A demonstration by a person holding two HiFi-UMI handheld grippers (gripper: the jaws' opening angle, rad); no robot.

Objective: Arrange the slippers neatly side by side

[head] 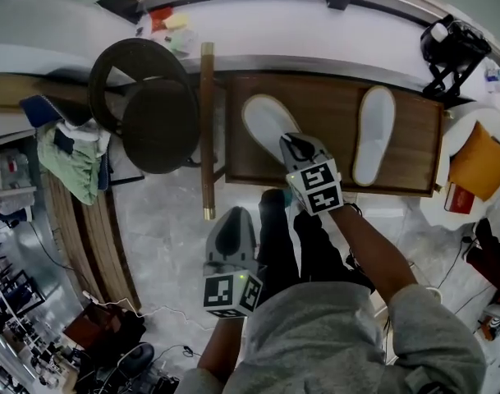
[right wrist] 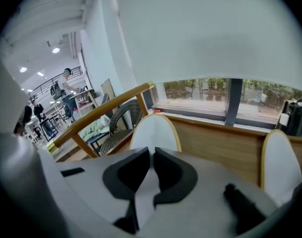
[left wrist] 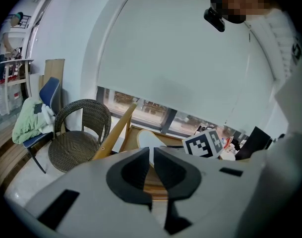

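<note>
Two white slippers lie apart on the wooden table (head: pixel 332 97): the left slipper (head: pixel 264 120) is tilted, the right slipper (head: pixel 374 134) lies almost straight. My right gripper (head: pixel 292 144) sits at the heel end of the left slipper (right wrist: pixel 153 130), and its jaws are shut on the white edge, which shows between the pads. The right slipper (right wrist: pixel 279 165) shows at the right edge of the right gripper view. My left gripper (head: pixel 233 226) hangs low over the floor in front of the table, shut on nothing, facing the left slipper (left wrist: pixel 146 139).
A dark wicker chair (head: pixel 147 105) stands left of the table, with a wooden bar (head: pixel 207 130) between them. Green cloth (head: pixel 69 158) lies on a chair farther left. A black device (head: pixel 451 48) and an orange bag (head: pixel 482 162) sit right of the table.
</note>
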